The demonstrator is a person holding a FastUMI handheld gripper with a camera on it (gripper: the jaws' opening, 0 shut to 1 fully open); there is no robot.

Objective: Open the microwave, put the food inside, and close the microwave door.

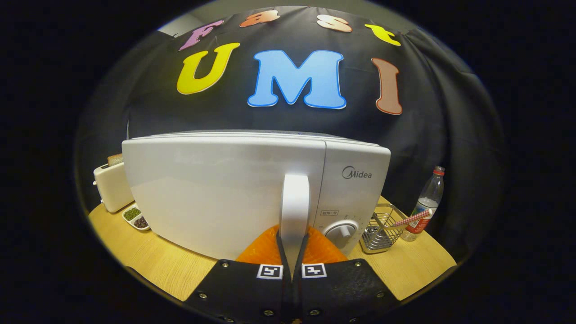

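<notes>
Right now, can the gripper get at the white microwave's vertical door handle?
Likely yes: the gripper fingers already sit on either side of the white vertical door handle, apparently pressing it, with nothing between them.

1. Microwave (pixel 225 193): one, white, door shut, on the wooden table (pixel 153 261).
2. Door handle (pixel 294 202): one, upright bar.
3. Gripper (pixel 292 252): one; two fingers, both pressed on the handle.
4. Control dial (pixel 340 231): one.
5. Toaster (pixel 112 186): one, with one bread slice (pixel 115 159).
6. Small dish (pixel 136 217): one, two compartments.
7. Wire basket (pixel 382 229): one.
8. Plastic bottle (pixel 425 204): one.
9. Striped stick (pixel 411 218): one.
</notes>
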